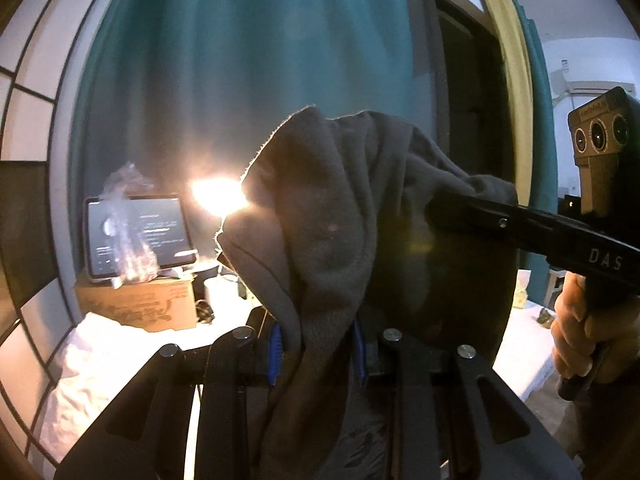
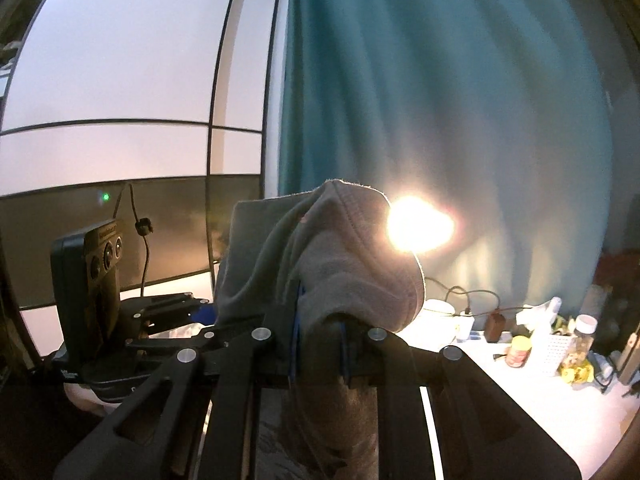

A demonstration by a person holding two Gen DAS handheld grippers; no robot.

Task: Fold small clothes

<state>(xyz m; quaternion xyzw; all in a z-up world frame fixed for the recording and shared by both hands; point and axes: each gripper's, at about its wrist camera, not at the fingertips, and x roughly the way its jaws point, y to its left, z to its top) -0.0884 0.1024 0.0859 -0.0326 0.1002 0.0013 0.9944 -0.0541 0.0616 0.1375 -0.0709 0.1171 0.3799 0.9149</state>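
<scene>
A small grey garment (image 1: 320, 208) is held up in the air, bunched over both grippers. My left gripper (image 1: 318, 354) is shut on one part of it; the cloth hangs down between its blue-padded fingers (image 1: 275, 354). My right gripper (image 2: 320, 344) is shut on another part of the same garment (image 2: 340, 264), which drapes over its tips. In the left wrist view the right gripper's black body (image 1: 560, 236) comes in from the right, its tips hidden in the cloth. In the right wrist view the left gripper (image 2: 168, 312) shows at the left.
A bright lamp (image 2: 418, 222) glares behind the cloth, in front of a teal curtain (image 2: 440, 100). A white-covered table (image 2: 540, 408) carries jars, a white basket and cables. In the left wrist view a cardboard box (image 1: 140, 304) holds a tablet (image 1: 140, 236).
</scene>
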